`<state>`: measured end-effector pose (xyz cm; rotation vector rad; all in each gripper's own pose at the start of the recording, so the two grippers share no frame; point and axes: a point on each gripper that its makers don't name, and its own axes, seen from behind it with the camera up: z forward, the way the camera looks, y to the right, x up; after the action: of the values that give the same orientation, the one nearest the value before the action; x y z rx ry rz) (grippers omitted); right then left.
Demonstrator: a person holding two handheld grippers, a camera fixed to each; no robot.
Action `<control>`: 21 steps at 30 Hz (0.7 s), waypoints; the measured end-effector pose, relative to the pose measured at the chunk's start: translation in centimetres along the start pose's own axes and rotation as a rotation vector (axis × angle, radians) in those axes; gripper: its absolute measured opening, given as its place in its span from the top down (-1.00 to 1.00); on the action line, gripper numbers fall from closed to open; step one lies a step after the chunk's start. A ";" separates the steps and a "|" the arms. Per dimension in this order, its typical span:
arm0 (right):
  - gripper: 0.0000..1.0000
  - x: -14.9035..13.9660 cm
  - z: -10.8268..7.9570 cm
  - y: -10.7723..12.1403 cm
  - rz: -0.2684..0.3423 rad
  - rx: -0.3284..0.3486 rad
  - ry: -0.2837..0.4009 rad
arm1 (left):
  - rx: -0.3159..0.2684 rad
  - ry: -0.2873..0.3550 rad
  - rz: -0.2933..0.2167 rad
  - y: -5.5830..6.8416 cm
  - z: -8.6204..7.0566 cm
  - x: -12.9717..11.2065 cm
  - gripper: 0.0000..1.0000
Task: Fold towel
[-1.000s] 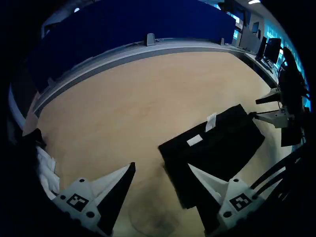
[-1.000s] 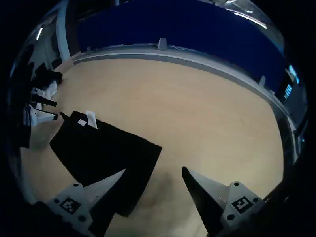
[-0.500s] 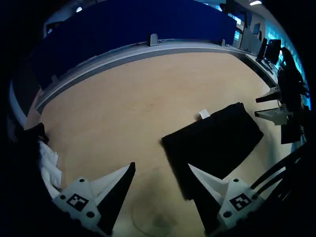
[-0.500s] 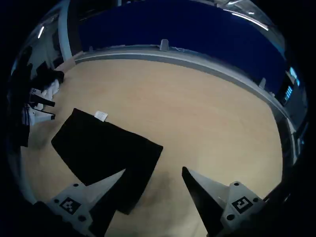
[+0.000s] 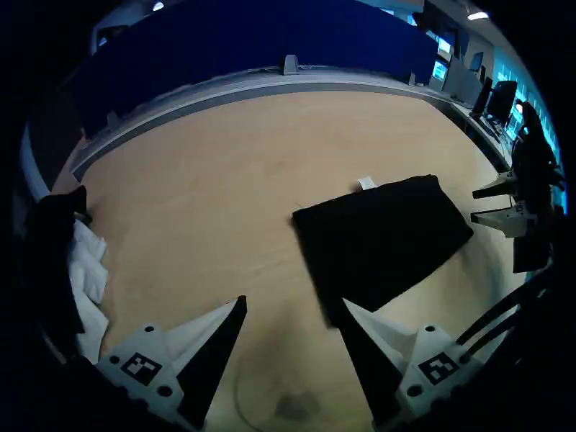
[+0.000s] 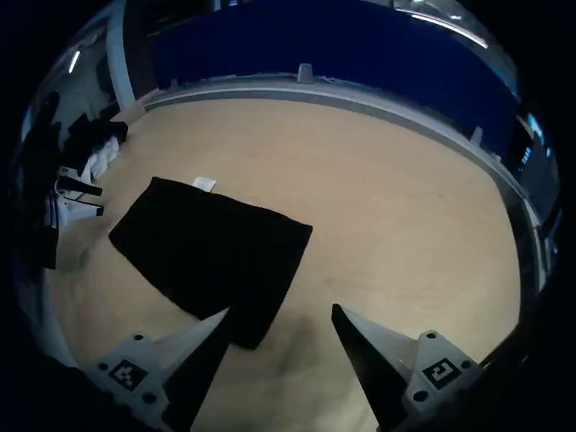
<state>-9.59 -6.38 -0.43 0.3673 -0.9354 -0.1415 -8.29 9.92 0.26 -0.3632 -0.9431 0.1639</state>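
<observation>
My left tool (image 5: 291,302) & right tool (image 6: 281,309) gaped empty by the black towel (image 5: 378,245), prob. light & limp; its corners looked the best hold.

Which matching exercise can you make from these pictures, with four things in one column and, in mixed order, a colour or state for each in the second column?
Column one:
1. towel
2. tag
3. partition
4. left gripper

Column two:
A. blue, standing along the far edge of the table
B. open, holding nothing
C. black, lying flat on the table
D. white, at the far edge of the towel

Right pairs: 1-C, 2-D, 3-A, 4-B.
</observation>
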 end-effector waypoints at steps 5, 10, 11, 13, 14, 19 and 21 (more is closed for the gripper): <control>-1.00 -0.5 -0.2 -0.2 -0.009 0.013 -0.008 | 0.010 -0.010 -0.028 -0.1 -0.6 -1.4 -0.76; -1.00 -0.9 -0.1 -1.0 -0.047 0.045 -0.017 | 0.023 -0.008 -0.060 -0.2 -1.6 -2.4 -0.76; -1.00 -1.0 -0.1 -1.2 -0.060 0.054 -0.020 | 0.027 -0.007 -0.068 -0.2 -1.9 -2.7 -0.76; -0.99 -1.3 -0.1 -1.6 -0.086 0.071 -0.028 | 0.035 -0.006 -0.081 -0.2 -2.4 -3.2 -0.76; -0.97 -1.5 -0.1 -1.7 -0.102 0.081 -0.034 | 0.040 -0.006 -0.088 -0.3 -2.7 -3.5 -0.76; -0.90 -2.4 -0.1 -2.4 -0.177 0.119 -0.066 | 0.069 -0.010 -0.117 -0.6 -4.2 -5.4 -0.76; -0.88 -2.8 -0.1 -2.6 -0.207 0.132 -0.079 | 0.082 -0.013 -0.127 -0.8 -4.9 -6.3 -0.76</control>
<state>-11.08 -8.05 -3.56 0.5840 -0.9859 -0.2861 -7.97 6.25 -6.82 -0.2259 -0.9664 0.0881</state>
